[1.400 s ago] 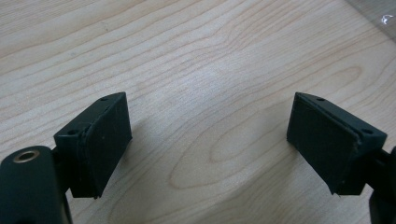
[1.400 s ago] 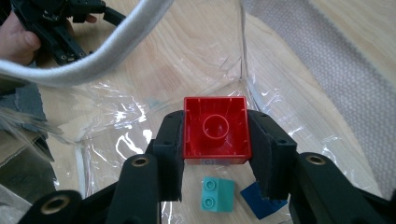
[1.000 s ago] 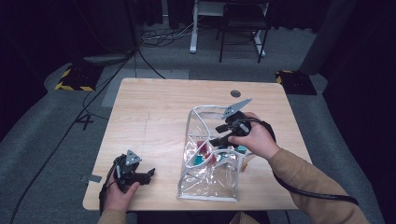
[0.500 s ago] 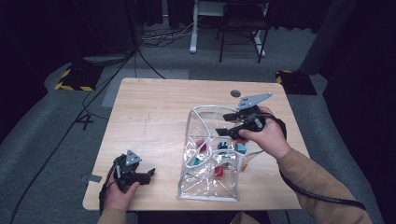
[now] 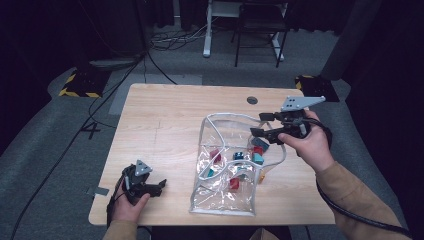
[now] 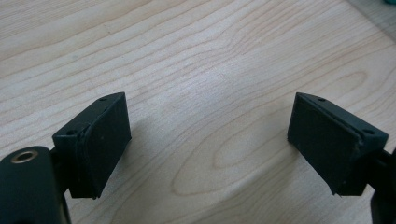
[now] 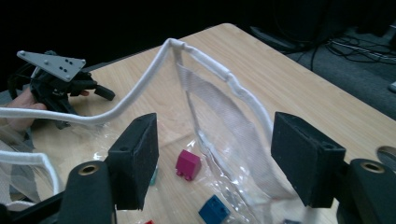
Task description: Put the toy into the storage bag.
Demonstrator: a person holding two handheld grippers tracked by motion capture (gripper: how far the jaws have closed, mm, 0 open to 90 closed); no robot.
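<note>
A clear plastic bag (image 5: 220, 199) with white trim lies on the wooden table (image 5: 165, 115), its mouth standing open toward the far side. Several small blocks lie inside, among them a magenta block (image 7: 187, 164), a blue block (image 7: 213, 209) and a teal block (image 5: 257, 158). My right gripper (image 5: 256, 125) hovers open over the bag's right rim with nothing between its jaws. In the right gripper view, the right gripper (image 7: 215, 158) looks down over the bag's white trim (image 7: 205, 60). My left gripper (image 5: 159, 186) rests open on the table's front left corner, its jaws (image 6: 210, 140) around bare wood.
A round grommet (image 5: 252, 100) sits in the tabletop behind the bag. Beyond the table stand a dark chair (image 5: 260, 25) and a white desk leg (image 5: 206, 30), with cables on the grey floor. A yellow-black striped box (image 5: 77, 85) lies to the far left.
My right gripper has risen and moved right, from over the bag's inside to above its right rim. The left gripper has stayed put.
</note>
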